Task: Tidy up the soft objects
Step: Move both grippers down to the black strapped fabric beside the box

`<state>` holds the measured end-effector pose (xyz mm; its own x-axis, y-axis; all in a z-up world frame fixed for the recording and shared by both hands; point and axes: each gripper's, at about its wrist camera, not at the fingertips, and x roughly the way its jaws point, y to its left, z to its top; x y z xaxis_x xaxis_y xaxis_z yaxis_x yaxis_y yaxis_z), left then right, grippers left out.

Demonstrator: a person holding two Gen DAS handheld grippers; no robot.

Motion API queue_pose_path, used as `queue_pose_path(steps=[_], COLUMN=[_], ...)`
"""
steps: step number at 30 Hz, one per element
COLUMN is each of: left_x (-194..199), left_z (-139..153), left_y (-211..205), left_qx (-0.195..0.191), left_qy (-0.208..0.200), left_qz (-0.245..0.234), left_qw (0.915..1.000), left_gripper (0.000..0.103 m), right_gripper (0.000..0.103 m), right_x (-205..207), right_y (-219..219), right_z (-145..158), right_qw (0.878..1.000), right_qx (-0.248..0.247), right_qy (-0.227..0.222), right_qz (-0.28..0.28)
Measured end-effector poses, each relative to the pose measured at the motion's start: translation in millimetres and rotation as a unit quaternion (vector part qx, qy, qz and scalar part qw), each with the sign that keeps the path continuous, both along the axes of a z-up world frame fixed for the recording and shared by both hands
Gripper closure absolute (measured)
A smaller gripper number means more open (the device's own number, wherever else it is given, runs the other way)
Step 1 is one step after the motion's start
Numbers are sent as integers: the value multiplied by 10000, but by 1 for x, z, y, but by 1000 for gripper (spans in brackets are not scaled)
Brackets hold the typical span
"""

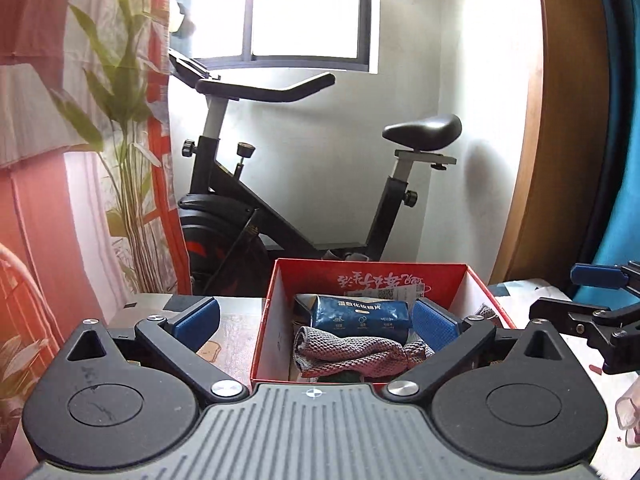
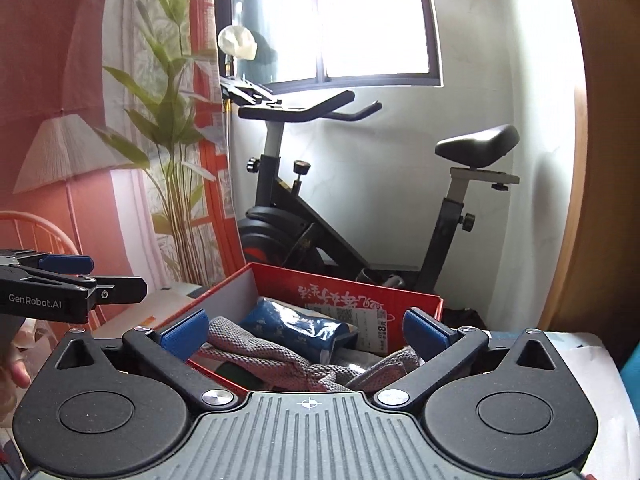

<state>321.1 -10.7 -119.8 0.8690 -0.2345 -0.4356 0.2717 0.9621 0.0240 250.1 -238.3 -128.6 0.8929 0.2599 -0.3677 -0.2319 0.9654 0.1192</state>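
Observation:
A red cardboard box (image 1: pixel 266 320) (image 2: pixel 424 304) stands open on the table. Inside it lie a grey knitted cloth (image 1: pixel 348 354) (image 2: pixel 272 356) and a blue soft pack (image 1: pixel 360 312) (image 2: pixel 292 330) behind it. My left gripper (image 1: pixel 316 322) hangs above the box's near edge, open wide, nothing between its blue pads. My right gripper (image 2: pixel 304 332) hovers over the same box, also open and empty. The right gripper shows at the right edge of the left wrist view (image 1: pixel 592 300). The left gripper shows at the left edge of the right wrist view (image 2: pixel 72 280).
An exercise bike (image 1: pixel 288 184) (image 2: pixel 360 208) stands behind the table against a white wall under a window. A tall green plant (image 1: pixel 124 140) (image 2: pixel 176 152) and red curtain are at the left. A wooden panel (image 1: pixel 560 120) rises on the right.

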Motion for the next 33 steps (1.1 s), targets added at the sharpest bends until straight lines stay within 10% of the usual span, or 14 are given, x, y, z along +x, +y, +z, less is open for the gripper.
queue_pose_path(steps=[14,33], left_x=[-81,-155], left_z=[18,-31], left_y=[30,46], left_qx=[-134,-366], left_qy=[-461,-501], left_qz=[438,546], left_qw=[9979,9966], left_gripper=[0,0], right_gripper=[0,0], right_x=[-88,-163], right_y=[4,-3], right_z=[2,-34], right_qw=[9971,9966], right_qx=[120,318], right_qy=[-656,-712], right_qz=[-355,-270])
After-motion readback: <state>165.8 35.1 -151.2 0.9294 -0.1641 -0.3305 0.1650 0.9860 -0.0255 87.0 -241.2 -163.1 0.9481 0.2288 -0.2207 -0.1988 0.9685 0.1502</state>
